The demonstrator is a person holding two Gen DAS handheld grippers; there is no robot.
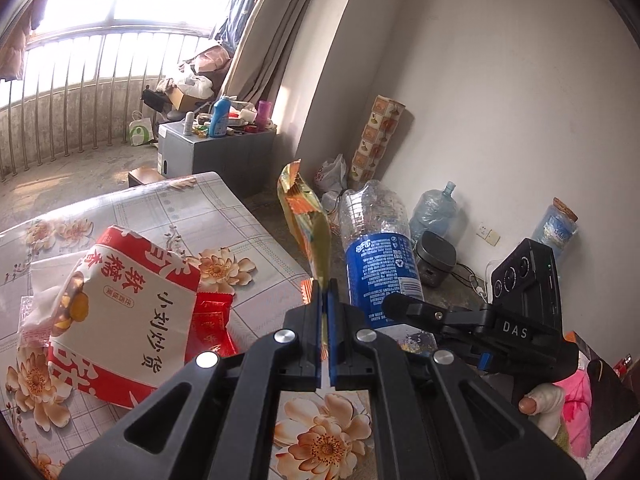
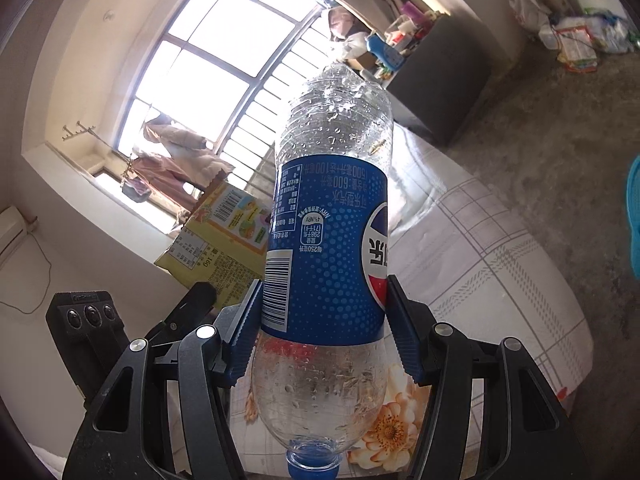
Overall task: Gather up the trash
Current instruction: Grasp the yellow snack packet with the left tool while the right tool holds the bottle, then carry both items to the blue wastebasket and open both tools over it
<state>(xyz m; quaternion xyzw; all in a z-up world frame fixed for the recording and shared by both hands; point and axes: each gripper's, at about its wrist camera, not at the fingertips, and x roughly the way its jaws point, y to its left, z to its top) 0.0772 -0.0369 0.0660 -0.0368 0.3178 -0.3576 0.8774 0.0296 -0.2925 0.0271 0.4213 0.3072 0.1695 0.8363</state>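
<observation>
Bottle point(image 2: 328, 240), clear plastic with blue label, gripped across its label band by the right gripper point(image 2: 324, 320); blue pads point(image 2: 244, 332) press on both sides. Long axis runs away from the camera, blue cap toward the gripper body, base pointing outward and up. Droplets inside; looks empty. In the left wrist view the same bottle point(image 1: 376, 248) stands nearly upright in the air, just right of the left gripper's load.

Left gripper point(image 1: 325, 300): jaws closed on the lower end of a yellow snack wrapper point(image 1: 304, 216). Wrapper rises upright from the jaws, torn top edge uppermost, twisted along its length. From the right wrist view its printed back with barcode point(image 2: 224, 240) shows just left of the bottle.

Both items held above a counter point(image 1: 240, 224) covered in a floral cloth. On it, left of the left gripper: a large red-and-white snack bag point(image 1: 120, 312), lying flat, and a small red packet point(image 1: 210, 328) partly under its edge.

Beyond: grey cabinet point(image 1: 216, 148) with clutter on top, water jug point(image 1: 434, 208) by the wall, rice cooker point(image 1: 434, 258) on the floor.
</observation>
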